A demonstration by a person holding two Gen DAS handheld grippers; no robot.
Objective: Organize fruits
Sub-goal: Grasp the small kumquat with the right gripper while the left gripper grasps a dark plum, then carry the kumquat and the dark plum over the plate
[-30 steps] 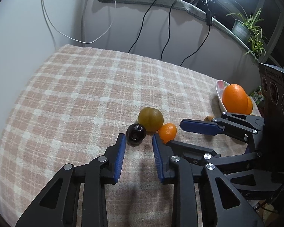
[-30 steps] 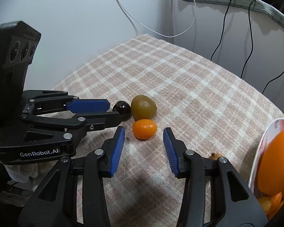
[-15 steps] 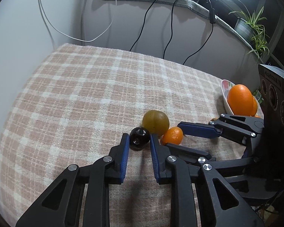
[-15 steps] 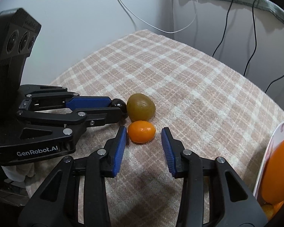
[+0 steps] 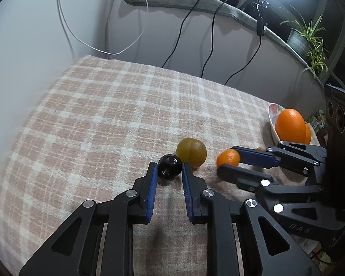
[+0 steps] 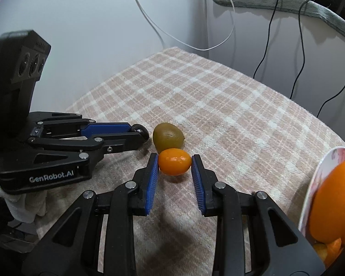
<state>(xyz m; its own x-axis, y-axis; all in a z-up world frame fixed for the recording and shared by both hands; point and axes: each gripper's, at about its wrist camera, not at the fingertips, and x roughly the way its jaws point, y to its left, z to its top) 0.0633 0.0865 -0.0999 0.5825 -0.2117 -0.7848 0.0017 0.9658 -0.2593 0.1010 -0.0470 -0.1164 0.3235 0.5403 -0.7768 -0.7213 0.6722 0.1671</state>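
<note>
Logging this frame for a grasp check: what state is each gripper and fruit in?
left gripper: closed on the dark fruit
right gripper: closed on the small orange fruit
green fruit: loose on the cloth
big orange: resting in the plate

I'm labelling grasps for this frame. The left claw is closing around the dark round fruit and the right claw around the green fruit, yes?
Not quite. The right claw brackets the small orange fruit; the green fruit lies just behind it, as the right wrist view shows. The left claw is indeed around the dark round fruit.
</note>
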